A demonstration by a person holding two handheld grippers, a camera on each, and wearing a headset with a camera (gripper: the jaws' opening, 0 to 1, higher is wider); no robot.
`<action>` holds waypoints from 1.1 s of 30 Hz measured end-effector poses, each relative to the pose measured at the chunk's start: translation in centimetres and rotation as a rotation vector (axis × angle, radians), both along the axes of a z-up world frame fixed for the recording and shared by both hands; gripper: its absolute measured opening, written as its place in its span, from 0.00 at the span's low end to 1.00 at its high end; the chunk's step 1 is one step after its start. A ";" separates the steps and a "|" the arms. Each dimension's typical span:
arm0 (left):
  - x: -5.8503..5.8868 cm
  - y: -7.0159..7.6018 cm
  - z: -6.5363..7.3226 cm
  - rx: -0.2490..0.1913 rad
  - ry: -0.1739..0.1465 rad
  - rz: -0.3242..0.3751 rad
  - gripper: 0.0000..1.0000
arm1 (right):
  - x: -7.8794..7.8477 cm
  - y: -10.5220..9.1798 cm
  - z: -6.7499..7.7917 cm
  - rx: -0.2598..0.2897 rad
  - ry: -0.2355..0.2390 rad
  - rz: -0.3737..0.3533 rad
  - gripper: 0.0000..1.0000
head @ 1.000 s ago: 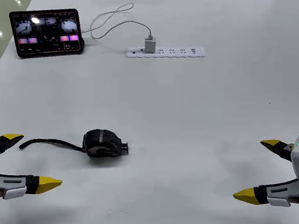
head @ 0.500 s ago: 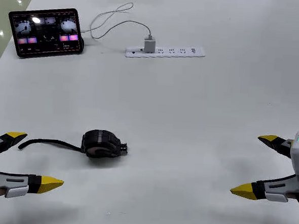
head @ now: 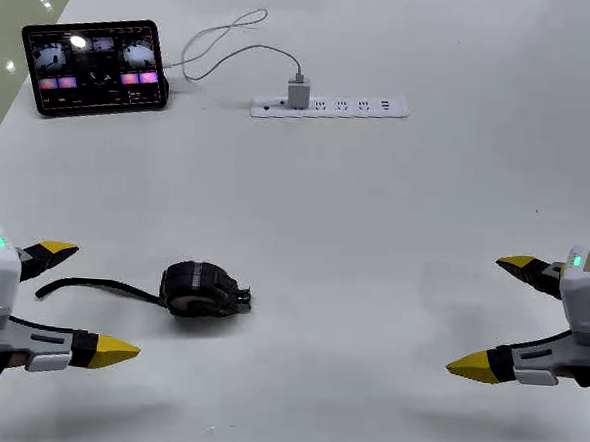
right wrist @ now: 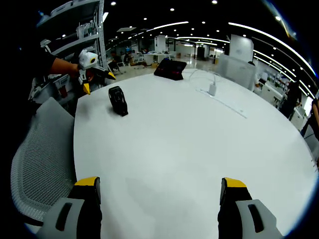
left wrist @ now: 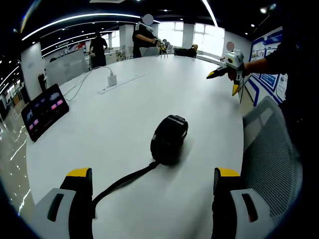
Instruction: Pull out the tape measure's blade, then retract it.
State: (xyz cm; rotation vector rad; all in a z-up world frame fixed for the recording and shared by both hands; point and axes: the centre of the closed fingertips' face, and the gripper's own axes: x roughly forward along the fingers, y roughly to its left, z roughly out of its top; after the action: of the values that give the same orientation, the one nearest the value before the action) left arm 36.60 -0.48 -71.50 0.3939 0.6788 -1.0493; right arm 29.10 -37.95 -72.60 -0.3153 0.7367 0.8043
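My left gripper (head: 94,299) hovers over the near left part of the tabletop (head: 394,237). Its yellow-tipped jaws are spread wide and grip nothing. Past it, at the far left corner, a tablet (head: 94,65) stands propped with its screen lit. I see two round dials and some pink tiles on it, but any writing there is too small for me to read.

A black strap (head: 91,286) lies flat between my left jaws and runs right to the tape measure (head: 199,288). The tape measure rests near the near edge, left of the middle and just beyond my left gripper's tips. It is a squat, rounded black case with a grey band across its top. A short nub sticks out of its right side, and I can't tell whether that is the blade's hook. I can make out no brand or label on the case. In the left gripper view the case lies straight ahead of the jaws and apart from them.

A white cable (head: 221,46) loops from the tablet to a white charger (head: 299,89) plugged into the left end of a white power strip (head: 330,106) toward the far edge.

My right gripper (head: 485,315) hangs over the near right part, well apart from the tape measure, its jaws wide apart and holding nothing.
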 end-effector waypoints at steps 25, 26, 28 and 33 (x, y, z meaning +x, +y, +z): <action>1.3 -3.4 0.1 0.094 0.008 -0.252 0.94 | 2.3 3.9 0.5 -0.012 -0.031 0.160 0.99; 1.2 -3.5 0.1 0.098 0.014 -0.260 0.96 | 2.4 4.0 0.5 -0.013 -0.031 0.161 0.99; 1.2 -3.7 0.0 0.108 0.008 -0.278 0.93 | 2.6 4.3 0.6 -0.013 -0.043 0.170 0.99; 0.9 -4.5 -0.2 0.115 0.029 -0.300 0.94 | 3.6 5.3 1.1 0.000 -0.070 0.175 0.99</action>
State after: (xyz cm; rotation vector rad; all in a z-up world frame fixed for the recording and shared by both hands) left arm 37.50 -4.94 -71.66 0.5940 0.7226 -1.3048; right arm 32.68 -32.67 -71.54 -0.4099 0.6496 0.9536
